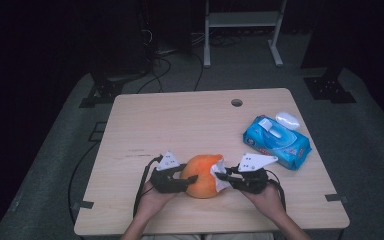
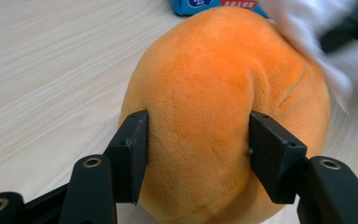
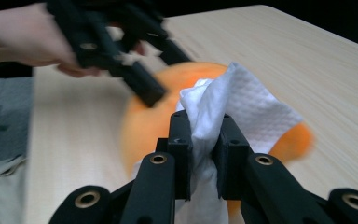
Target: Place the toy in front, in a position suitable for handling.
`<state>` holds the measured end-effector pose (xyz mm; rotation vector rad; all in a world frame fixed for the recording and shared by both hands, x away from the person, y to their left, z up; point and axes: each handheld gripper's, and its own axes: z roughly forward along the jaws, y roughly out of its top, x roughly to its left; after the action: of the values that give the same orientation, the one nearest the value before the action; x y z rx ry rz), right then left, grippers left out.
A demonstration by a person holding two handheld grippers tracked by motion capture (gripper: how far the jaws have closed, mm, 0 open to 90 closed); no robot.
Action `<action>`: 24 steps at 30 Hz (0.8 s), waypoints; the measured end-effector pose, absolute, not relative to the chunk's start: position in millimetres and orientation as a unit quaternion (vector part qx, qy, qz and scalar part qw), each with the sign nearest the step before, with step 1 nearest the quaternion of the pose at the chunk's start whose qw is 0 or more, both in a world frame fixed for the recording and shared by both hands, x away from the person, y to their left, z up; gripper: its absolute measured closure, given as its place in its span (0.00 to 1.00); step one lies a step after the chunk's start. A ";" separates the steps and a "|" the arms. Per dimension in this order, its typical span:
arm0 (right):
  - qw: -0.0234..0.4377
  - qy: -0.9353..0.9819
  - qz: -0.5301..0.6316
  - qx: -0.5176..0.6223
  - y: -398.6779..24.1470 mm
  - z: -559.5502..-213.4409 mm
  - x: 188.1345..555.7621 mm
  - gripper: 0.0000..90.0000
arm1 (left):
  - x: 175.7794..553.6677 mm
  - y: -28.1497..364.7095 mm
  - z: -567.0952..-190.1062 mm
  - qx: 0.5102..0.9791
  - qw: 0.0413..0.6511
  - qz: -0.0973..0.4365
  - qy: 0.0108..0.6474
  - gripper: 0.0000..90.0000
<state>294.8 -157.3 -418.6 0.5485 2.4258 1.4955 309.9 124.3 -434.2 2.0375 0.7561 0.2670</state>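
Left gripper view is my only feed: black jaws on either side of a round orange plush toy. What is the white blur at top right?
Observer: A white paper wipe, pinched between the right gripper's jaws and draped on the round orange plush toy.
Operator: Where is the blue thing behind the toy?
Observer: It is a blue wet-wipe pack near the light wooden table's right edge, clear of the toy.
Operator: Anything beside that pack?
Observer: A small white oval object lies just behind it; I cannot tell what it is.
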 end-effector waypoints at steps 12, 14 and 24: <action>0.127 0.818 0.504 0.245 -174.9 -428.5 319.0 0.87 | 311.2 122.3 -435.5 0.825 0.465 0.110 0.303 0.47; 0.132 0.821 0.506 0.230 -168.7 -424.2 311.7 0.87 | 309.6 120.1 -434.6 0.828 0.462 0.116 0.296 0.47; 0.137 0.816 0.506 0.243 -170.0 -422.8 321.0 0.87 | 300.0 107.2 -429.4 0.836 0.466 0.136 0.254 0.45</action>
<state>321.0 -170.0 -422.8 0.7041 2.3614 1.4639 300.0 107.2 -429.4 2.0527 0.6228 0.3341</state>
